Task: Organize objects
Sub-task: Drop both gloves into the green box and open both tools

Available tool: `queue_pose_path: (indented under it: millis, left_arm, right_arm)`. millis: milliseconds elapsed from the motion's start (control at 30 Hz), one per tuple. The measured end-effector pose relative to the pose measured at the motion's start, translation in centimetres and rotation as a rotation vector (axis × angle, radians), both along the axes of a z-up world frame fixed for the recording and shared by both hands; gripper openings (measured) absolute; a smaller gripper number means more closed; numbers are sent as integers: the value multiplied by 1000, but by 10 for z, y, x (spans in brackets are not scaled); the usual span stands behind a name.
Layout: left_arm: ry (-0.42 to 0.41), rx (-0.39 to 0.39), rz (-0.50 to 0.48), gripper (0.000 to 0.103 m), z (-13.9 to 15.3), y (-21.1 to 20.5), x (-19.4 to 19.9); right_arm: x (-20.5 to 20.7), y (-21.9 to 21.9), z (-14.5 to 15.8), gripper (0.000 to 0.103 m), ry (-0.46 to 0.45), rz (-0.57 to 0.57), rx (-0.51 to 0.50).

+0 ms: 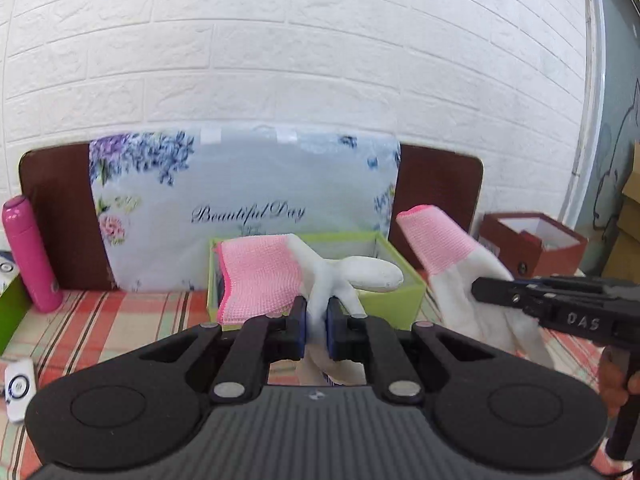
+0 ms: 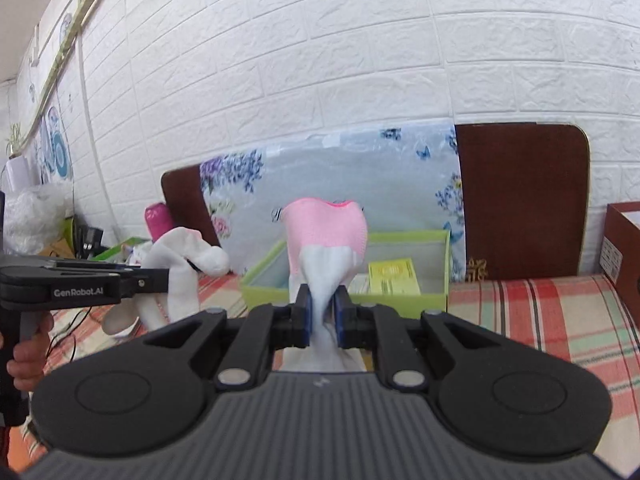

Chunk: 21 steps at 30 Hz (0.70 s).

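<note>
My left gripper (image 1: 317, 326) is shut on a white work glove with a pink cuff (image 1: 260, 280), held in front of an open lime-green box (image 1: 400, 300). It also shows at the left of the right wrist view (image 2: 170, 276), with its glove (image 2: 180, 268). My right gripper (image 2: 322, 320) is shut on a second white glove with a pink cuff (image 2: 326, 232), held above the near side of the green box (image 2: 400, 300). This gripper enters the left wrist view from the right (image 1: 480, 290), with its glove (image 1: 448, 256).
A plaid cloth (image 2: 540, 312) covers the surface. A floral "Beautiful Day" bag (image 1: 240, 200) leans on a brown board (image 2: 520, 200) against the white brick wall. A pink bottle (image 1: 30, 252) stands left, a red-brown box (image 1: 532, 244) right, a white device (image 1: 20, 388) near left.
</note>
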<state>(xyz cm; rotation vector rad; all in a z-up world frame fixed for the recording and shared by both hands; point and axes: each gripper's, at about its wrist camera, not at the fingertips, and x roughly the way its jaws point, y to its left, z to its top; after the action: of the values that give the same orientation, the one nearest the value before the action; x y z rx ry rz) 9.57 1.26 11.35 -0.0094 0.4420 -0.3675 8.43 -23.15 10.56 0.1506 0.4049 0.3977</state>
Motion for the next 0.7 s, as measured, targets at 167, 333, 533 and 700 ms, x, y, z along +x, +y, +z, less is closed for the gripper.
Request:
queue_pose_path:
  millis: [167,333,533,700]
  left_arm:
    - [-9,-36,14,9,5,-10,45]
    - [-13,-78,33,9,7,-14,95]
    - [35,-78,67,9,-15,-17,153]
    - [85,-43,101,12,-46,-20,179]
  right_arm:
    - [46,9,2,11,-30,-14,14]
    - [95,15,-2,11,-70,-58,-33]
    - [153,27,-29,11,-49,-52,-112]
    - [182,55,-66,11,52,73,-219]
